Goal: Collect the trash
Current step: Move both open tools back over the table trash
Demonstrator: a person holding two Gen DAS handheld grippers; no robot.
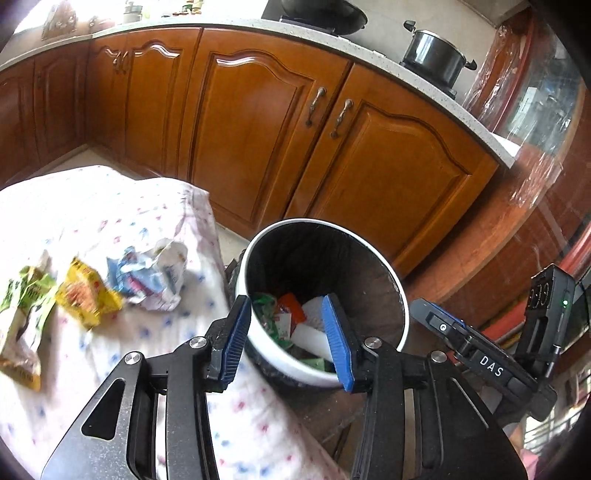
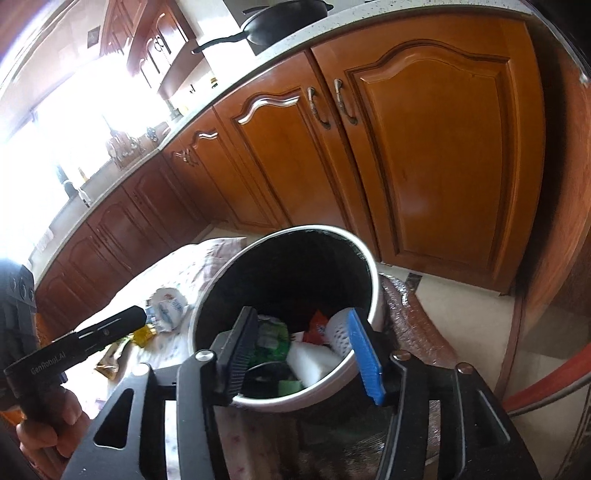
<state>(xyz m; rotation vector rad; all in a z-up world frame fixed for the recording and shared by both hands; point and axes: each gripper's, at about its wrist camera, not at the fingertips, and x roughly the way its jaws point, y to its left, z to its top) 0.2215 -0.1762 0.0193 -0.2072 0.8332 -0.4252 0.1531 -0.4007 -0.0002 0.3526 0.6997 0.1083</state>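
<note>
- Left gripper (image 1: pixel 291 338): jaws spread wide with nothing between them; its blue-padded fingers (image 1: pixel 236 339) hang over the near rim of the trash bin (image 1: pixel 400 299) without clearly touching it.
- Trash on the tabletop (image 1: pixel 122 206), which wears a white cloth with small pink and blue marks, seen in the left wrist view from 9 o'clock toward the centre:
  - a green-and-white wrapper (image 1: pixel 22 314) at the far left, its print too blurred to read;
  - a yellow packet (image 1: pixel 86 295) just beside it, lettering unreadable;
  - a crumpled white-and-blue wrapper (image 1: pixel 151 275) touching the yellow packet and lying near the bin.
- The bin, white outside and dark inside, stands just off the tabletop's right edge, at about 6 o'clock from the wooden cabinet doors (image 1: pixel 258 147). Inside lie a green wrapper (image 1: pixel 267 317), an orange-red packet (image 1: pixel 291 314) and a white block (image 1: pixel 314 326).
- At 3 o'clock in the left wrist view the other handheld unit (image 1: pixel 491 354) shows white letters "DAS" and a small green light.
- Right gripper (image 2: pixel 301 358): also wide open and empty, poised over the bin's near rim with the bin's contents visible between its fingers.
- At 9 o'clock in the right wrist view a hand (image 2: pixel 48 421) grips a black handle (image 2: pixel 70 354) printed "GenRobot.AI".
- On the counter above the cabinets sit a dark lidded pot (image 1: pixel 434 55) and a black pan (image 2: pixel 280 22).
</note>
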